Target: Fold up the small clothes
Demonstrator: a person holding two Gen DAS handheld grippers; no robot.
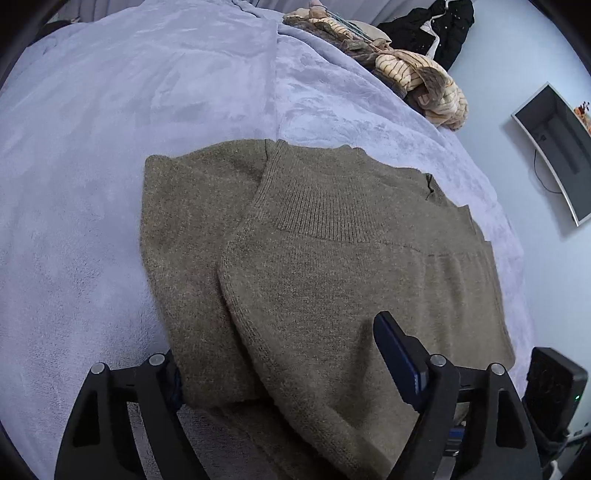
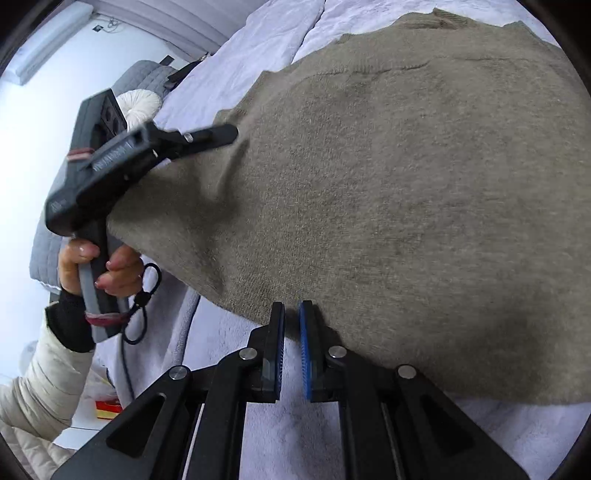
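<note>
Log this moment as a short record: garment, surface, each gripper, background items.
garment: olive-brown knit sweater, partly folded, one side laid over the body, ribbed collar showing
surface: pale lilac fleece blanket on a bed
left gripper: jaws wide apart, straddling the sweater's near edge, pads not pressing it
right gripper: jaws nearly together at the sweater's hem; whether they pinch fabric is unclear
hand: holds the left gripper's handle, cream puffer sleeve behind it
background: striped beige clothes pile, black garment, wall screen
</note>
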